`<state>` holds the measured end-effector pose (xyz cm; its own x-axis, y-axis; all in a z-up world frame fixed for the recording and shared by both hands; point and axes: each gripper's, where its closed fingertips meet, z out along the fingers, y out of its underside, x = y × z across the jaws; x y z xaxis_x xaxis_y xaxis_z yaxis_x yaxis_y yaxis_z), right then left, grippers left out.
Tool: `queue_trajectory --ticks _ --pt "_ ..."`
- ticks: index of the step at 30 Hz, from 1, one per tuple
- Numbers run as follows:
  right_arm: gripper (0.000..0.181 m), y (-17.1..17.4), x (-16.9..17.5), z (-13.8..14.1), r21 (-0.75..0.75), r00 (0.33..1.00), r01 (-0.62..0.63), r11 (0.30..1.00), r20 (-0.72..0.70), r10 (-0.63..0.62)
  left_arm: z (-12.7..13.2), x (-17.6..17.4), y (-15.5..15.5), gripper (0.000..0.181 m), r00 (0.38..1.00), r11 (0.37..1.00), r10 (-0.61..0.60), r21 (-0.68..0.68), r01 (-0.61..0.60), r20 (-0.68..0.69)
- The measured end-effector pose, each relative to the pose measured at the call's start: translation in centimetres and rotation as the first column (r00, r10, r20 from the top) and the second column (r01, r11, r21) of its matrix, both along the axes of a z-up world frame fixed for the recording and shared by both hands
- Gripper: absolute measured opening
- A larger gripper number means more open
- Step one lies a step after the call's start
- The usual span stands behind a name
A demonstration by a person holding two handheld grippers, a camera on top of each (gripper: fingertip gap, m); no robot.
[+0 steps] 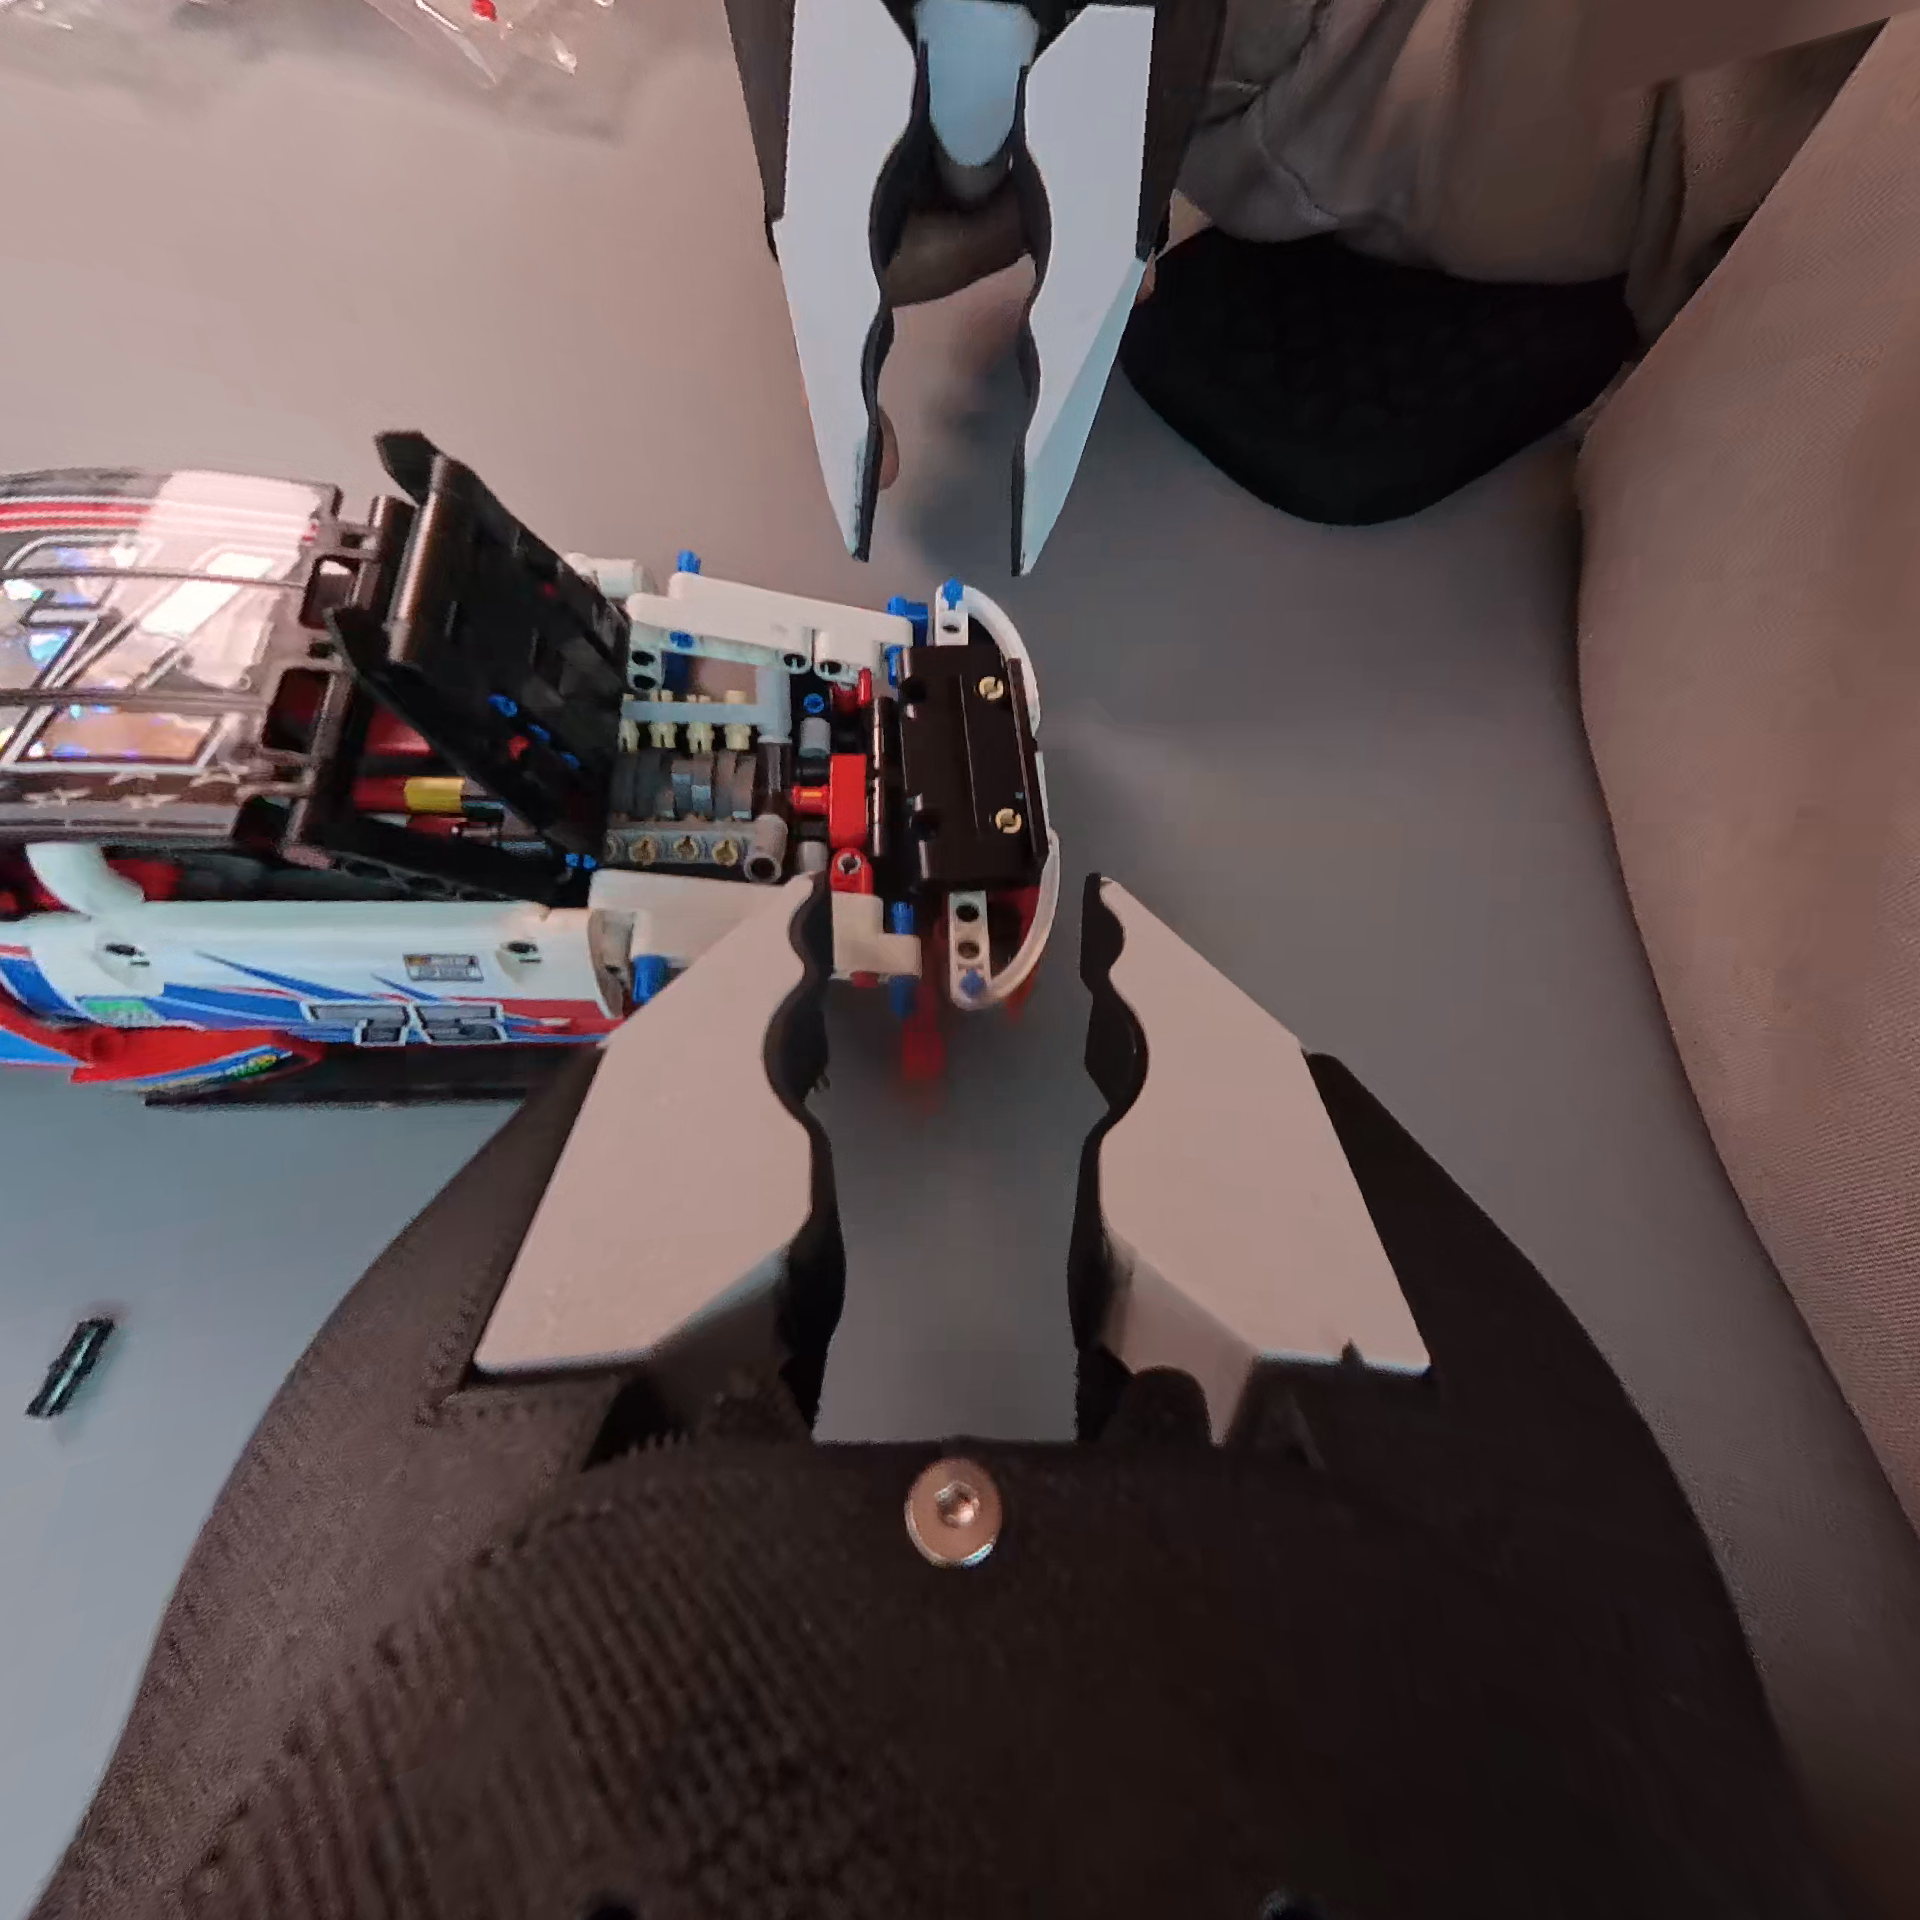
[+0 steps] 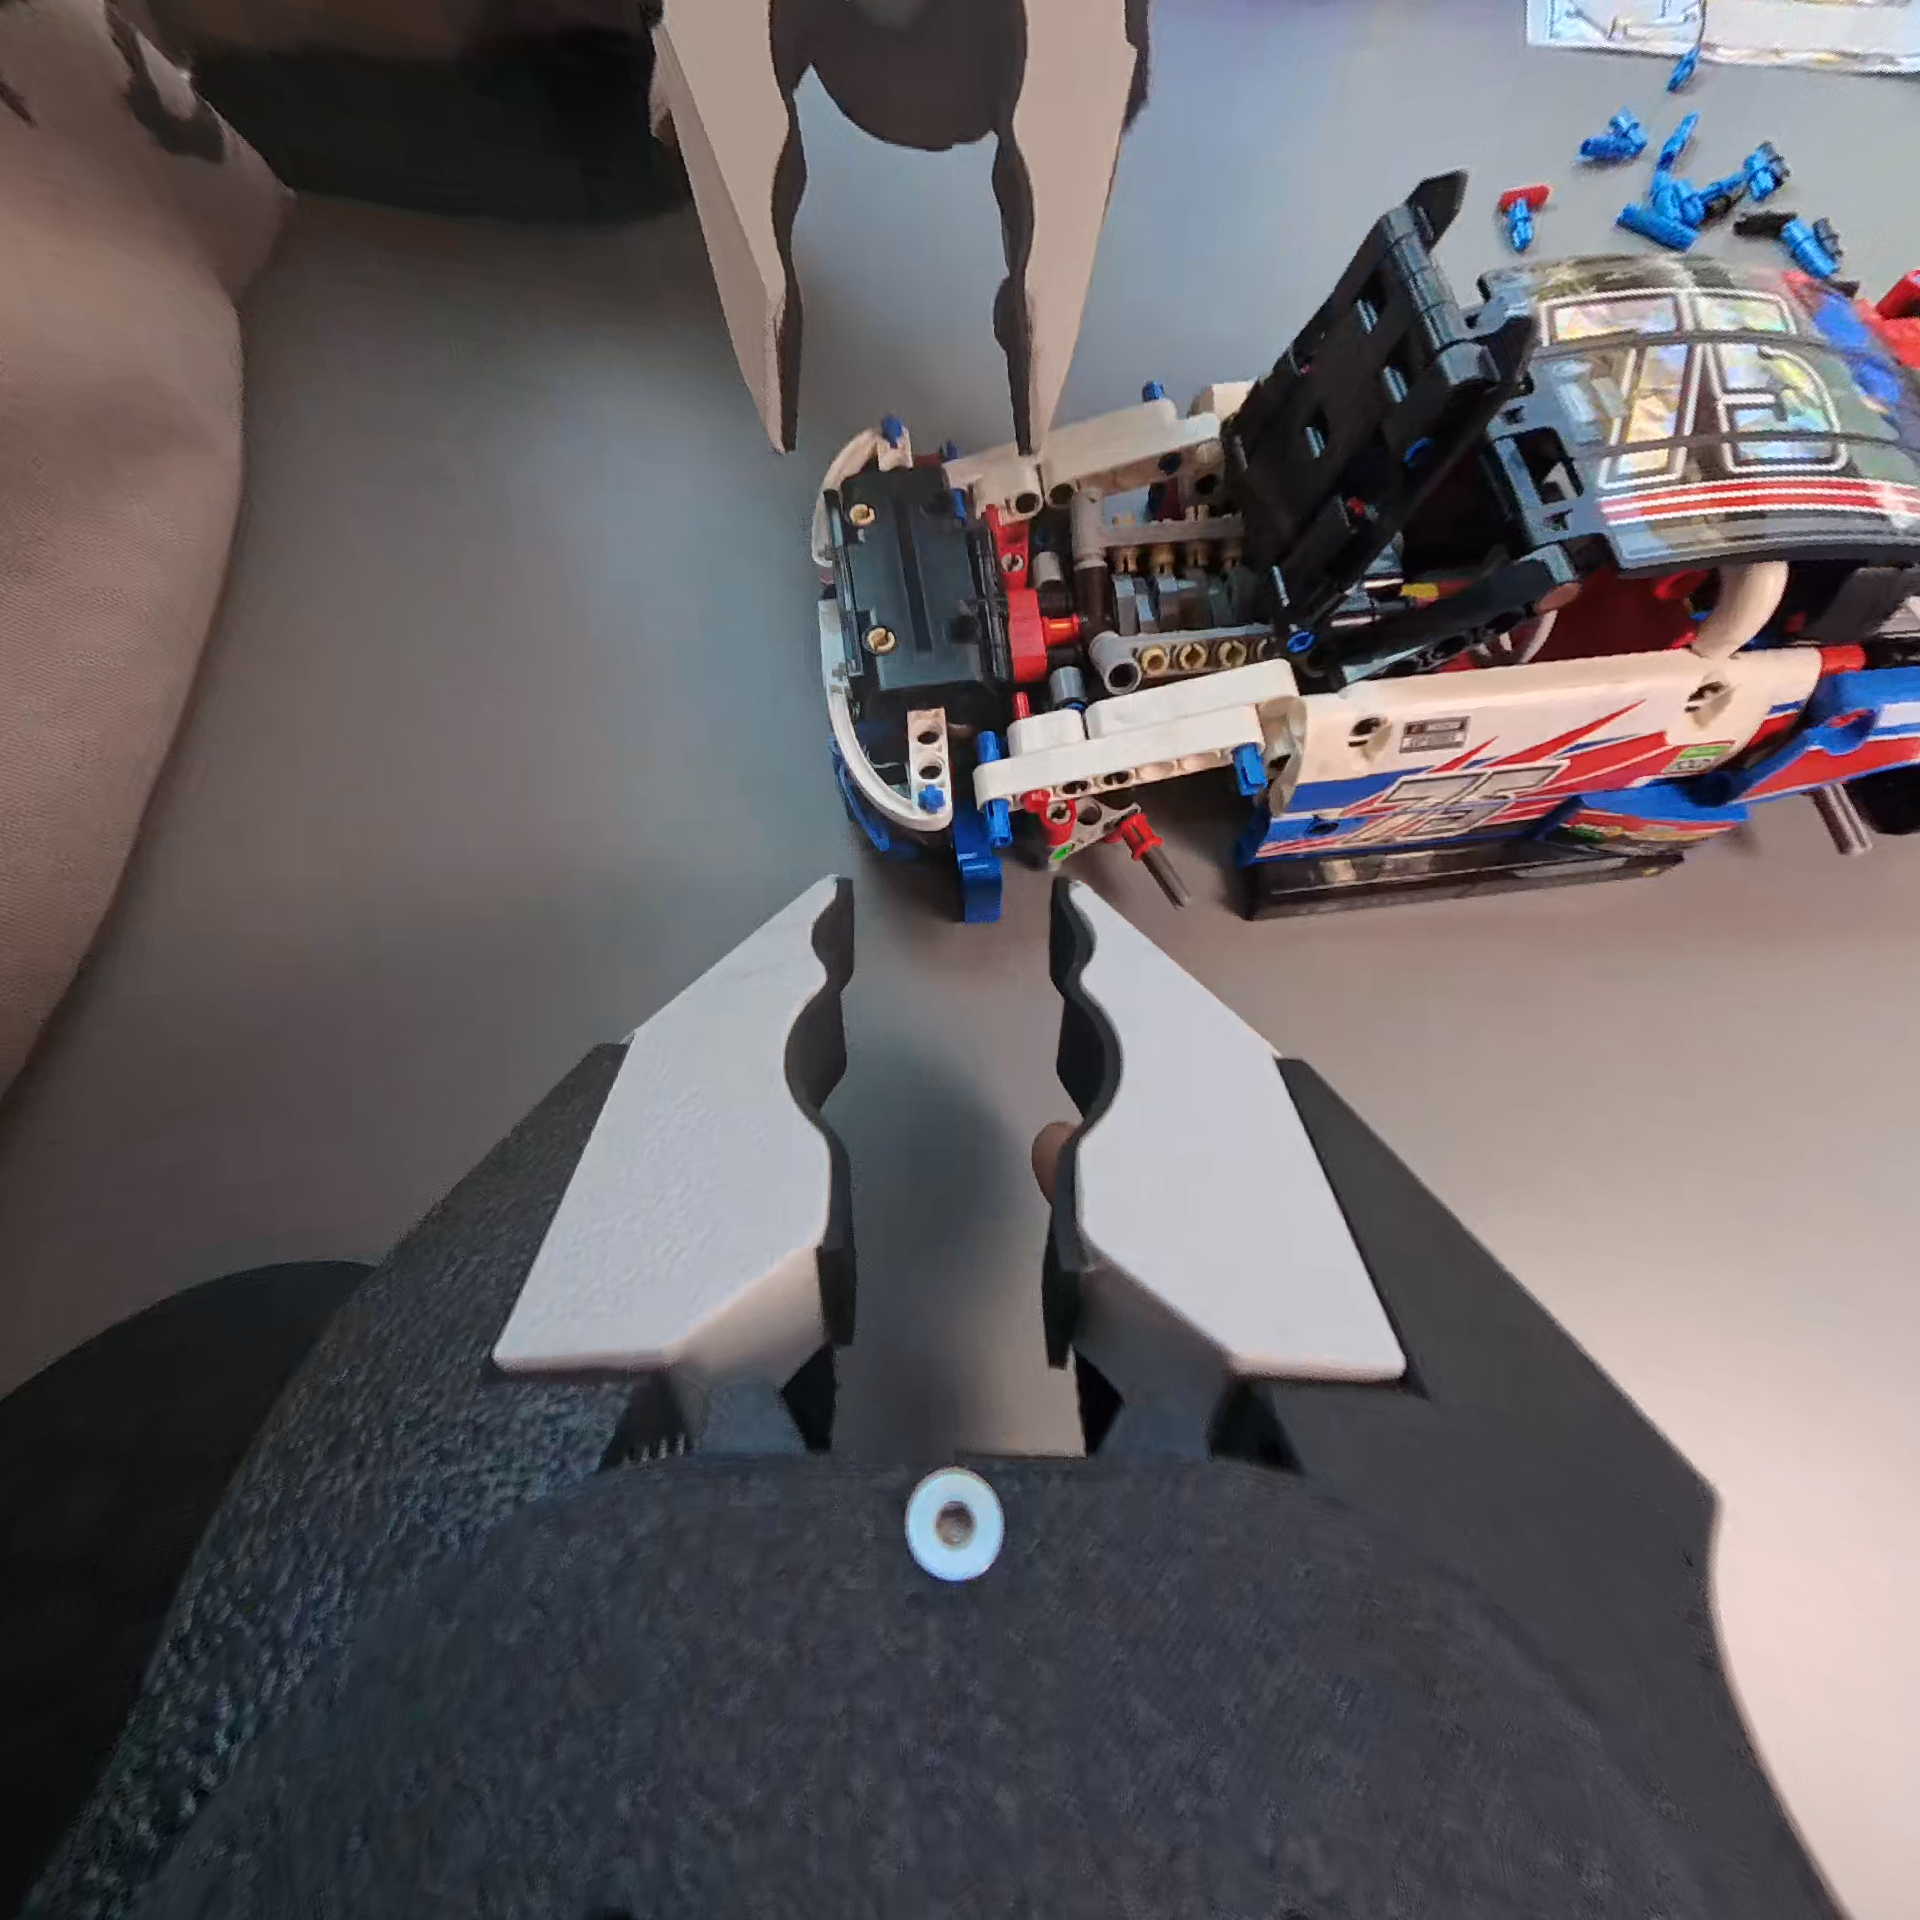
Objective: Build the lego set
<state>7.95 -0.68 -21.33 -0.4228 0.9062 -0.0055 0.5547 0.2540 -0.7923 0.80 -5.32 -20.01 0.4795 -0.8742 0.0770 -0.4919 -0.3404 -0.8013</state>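
A lego race car [image 1: 436,935] with white, blue and red sides lies on the grey table. Its black hood [image 1: 488,665] is raised and the engine shows. The car's black front block [image 1: 977,769] sits between my two grippers. My left gripper [image 1: 951,894] is open and empty, with its left fingertip [image 1: 800,914] right beside the front white beam. My right gripper [image 1: 940,561] is open and empty on the far side of the nose. In the right wrist view the car [image 2: 1455,717] lies to the right, my right gripper [image 2: 948,888] stands just short of its nose, and the left gripper [image 2: 904,442] is opposite.
Loose blue pins [image 2: 1683,187] and a printed sheet [image 2: 1714,31] lie behind the car. A small black piece [image 1: 73,1366] lies at the left. A clear plastic bag [image 1: 416,52] is at the far edge. A beige cushion [image 1: 1766,831] borders the table, with a black cloth [image 1: 1351,395] beside it.
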Motion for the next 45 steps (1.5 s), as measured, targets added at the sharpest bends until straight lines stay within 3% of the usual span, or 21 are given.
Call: queue_trajectory --ticks 5,10,15,20,24,28,37,45 --pt "0.031 0.2 -0.5 -1.4 0.057 0.999 0.012 0.998 0.034 -0.014 -0.8 -1.1 -0.6 0.047 0.997 0.996 0.07 0.059 -0.069 -0.02" --pt "0.006 0.0 -1.5 -1.8 0.118 0.999 0.021 0.993 0.033 -0.025 -2.4 -2.6 -0.9 0.041 0.986 0.994 0.099 0.056 -0.092 -0.135" --pt "0.005 -0.6 -1.9 -1.4 -0.009 0.998 0.031 0.999 0.062 -0.03 -3.2 -1.8 -1.1 0.025 0.995 0.997 0.076 -0.002 -0.076 -0.071" --pt "0.005 -1.1 -2.7 1.7 -0.274 0.997 0.073 0.959 0.055 -0.06 0.0 -2.6 -1.1 0.024 0.985 0.996 0.074 -0.057 -0.065 0.155" --pt "0.004 -1.2 -4.0 6.4 -0.445 0.996 0.083 0.892 -0.002 -0.093 5.0 -3.9 -0.7 0.024 0.908 0.996 0.094 -0.041 -0.084 0.408" --pt "0.004 -0.7 -4.9 9.6 -0.52 0.992 0.068 0.851 -0.052 -0.111 8.3 -4.9 0.1 0.025 0.841 0.99 0.125 -0.005 -0.144 0.527" --pt "0.004 0.2 -5.5 12.0 -0.605 0.984 0.045 0.795 -0.112 -0.141 10.0 -5.0 0.4 0.041 0.875 0.966 0.134 0.136 -0.22 0.465" --pt "0.004 1.3 -5.7 13.6 -0.665 0.975 0.037 0.745 -0.14 -0.174 10.5 -4.8 1.7 0.036 0.934 0.897 0.191 0.333 -0.292 0.302"
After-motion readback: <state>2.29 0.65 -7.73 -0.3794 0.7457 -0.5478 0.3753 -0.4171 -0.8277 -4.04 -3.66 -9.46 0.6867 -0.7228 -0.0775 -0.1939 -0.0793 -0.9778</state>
